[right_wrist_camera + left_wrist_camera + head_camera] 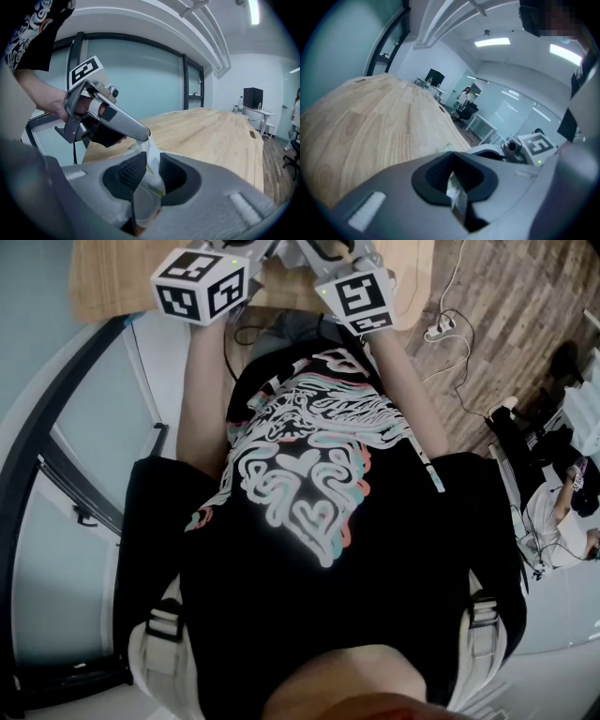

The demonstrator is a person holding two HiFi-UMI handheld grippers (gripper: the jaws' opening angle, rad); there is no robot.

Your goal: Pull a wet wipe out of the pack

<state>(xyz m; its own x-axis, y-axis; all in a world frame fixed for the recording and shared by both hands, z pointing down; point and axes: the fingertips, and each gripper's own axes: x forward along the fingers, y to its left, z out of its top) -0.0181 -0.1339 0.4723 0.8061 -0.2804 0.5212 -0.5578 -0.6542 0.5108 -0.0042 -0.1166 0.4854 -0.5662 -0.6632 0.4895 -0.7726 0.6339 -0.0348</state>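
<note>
Left gripper (452,183): its fingers (433,176) are closed narrow on a thin, pale, shiny strip (457,197). Whether that strip is a wipe or the pack's edge cannot be told.
Right gripper (147,176): its fingers (126,173) are clamped on the wet wipe pack (151,154), a soft whitish packet with faint green print that stands upright between the ribbed pads.
Pack position: it is held in the air between the two grippers, off the surface. The tip of the left gripper pinches its upper end just above the right gripper's fingers.
Grippers together: their tips meet at the pack, and in the head view both sit at the near edge of the surface, close side by side.
Marker cubes: the left one (202,285) and the right one (358,298) are near each other, in front of the person's chest.
Surface (211,131): light wood, stretching far beyond the grippers.
Person: black printed T-shirt (309,484), with both forearms reaching forward to the grippers.
Floor (506,315): wood planks to the right, with a white power strip (438,331) lying on them.
</note>
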